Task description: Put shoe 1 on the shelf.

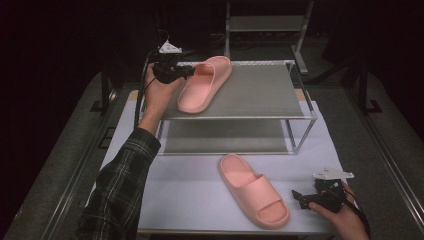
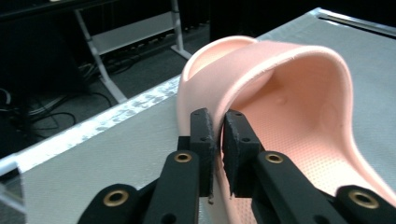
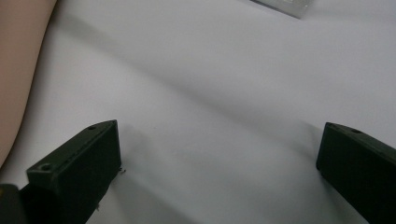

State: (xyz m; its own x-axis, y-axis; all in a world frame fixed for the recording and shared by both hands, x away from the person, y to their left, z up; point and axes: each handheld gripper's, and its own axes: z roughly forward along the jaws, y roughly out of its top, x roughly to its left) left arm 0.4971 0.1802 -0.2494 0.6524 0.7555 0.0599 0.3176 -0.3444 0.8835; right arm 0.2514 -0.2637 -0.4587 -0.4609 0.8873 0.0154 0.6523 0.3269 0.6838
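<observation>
A pink slipper [image 1: 205,85] lies on the top shelf of a metal rack [image 1: 260,90], toe toward the near left. My left gripper [image 1: 187,71] reaches it from the left. In the left gripper view the two jaws [image 2: 218,135] stand almost together, with the thin side edge of the slipper [image 2: 299,107] pinched between the pads. A second pink slipper [image 1: 255,192] rests on the white table top in front of the rack. My right gripper [image 1: 298,197] sits low just right of that slipper's toe. Its jaws [image 3: 219,154] are wide apart with nothing between them, and the slipper [image 3: 18,70] lies off to their left.
The rack has a lower shelf [image 1: 225,137] under the top one and stands at the back of the white table top [image 1: 185,190]. A grey stand [image 1: 265,25] rises behind the table in the dark. A plaid sleeve [image 1: 120,190] crosses the table's left side.
</observation>
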